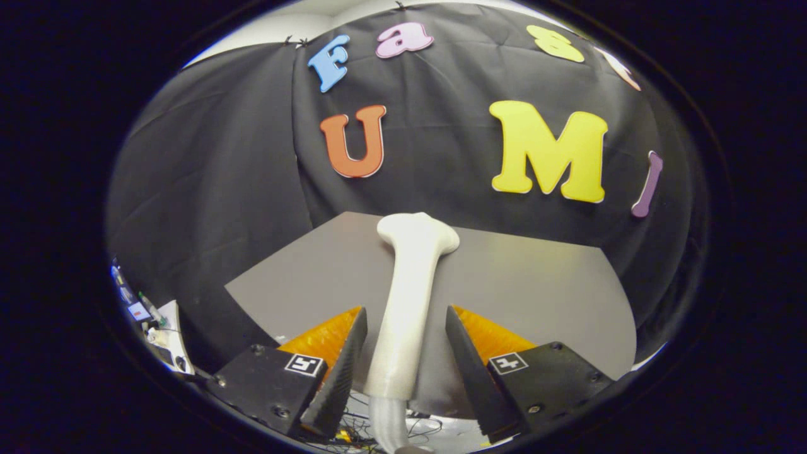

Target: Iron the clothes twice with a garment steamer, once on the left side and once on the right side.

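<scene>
A white garment steamer (408,296) stands upright between my fingers, its broad head (418,233) reaching beyond the fingertips over the grey table (536,290). A translucent hose (388,425) leaves the handle's lower end. My gripper (405,309) is open, one finger on each side of the handle, with a narrow gap showing on both sides.
The grey table runs back to the black cloth wall (220,189). Below the fingers lie loose cables (378,435). To the left, off the table, a white surface (167,334) carries small clutter.
</scene>
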A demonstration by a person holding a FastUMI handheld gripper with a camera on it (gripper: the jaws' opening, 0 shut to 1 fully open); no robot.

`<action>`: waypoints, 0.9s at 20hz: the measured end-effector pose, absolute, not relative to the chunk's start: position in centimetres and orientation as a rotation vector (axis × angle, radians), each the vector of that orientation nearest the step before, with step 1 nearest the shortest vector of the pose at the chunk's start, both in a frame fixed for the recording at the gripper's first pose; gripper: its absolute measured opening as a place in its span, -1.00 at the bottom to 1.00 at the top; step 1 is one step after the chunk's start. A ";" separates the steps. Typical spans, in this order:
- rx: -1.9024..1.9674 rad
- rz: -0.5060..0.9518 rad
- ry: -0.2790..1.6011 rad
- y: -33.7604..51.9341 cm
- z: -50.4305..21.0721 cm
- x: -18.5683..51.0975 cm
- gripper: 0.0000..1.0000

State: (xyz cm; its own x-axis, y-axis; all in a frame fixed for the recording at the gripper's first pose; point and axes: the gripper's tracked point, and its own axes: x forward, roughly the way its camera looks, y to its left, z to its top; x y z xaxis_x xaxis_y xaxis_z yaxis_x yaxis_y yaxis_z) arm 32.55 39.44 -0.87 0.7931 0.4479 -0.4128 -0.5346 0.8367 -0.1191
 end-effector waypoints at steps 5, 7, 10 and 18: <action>-0.257 0.498 0.421 39.7 -2.2 33.3 0.16; -0.198 0.531 0.438 40.5 -2.1 33.1 -0.07; -0.197 0.579 0.460 40.6 -2.0 32.6 -0.23; -0.156 0.539 0.354 34.5 2.1 28.0 -0.26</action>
State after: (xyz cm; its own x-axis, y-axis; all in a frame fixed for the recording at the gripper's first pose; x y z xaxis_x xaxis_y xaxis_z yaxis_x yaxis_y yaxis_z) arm 27.96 34.54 2.06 0.7997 0.4736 -0.3690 -0.5269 0.8483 -0.0532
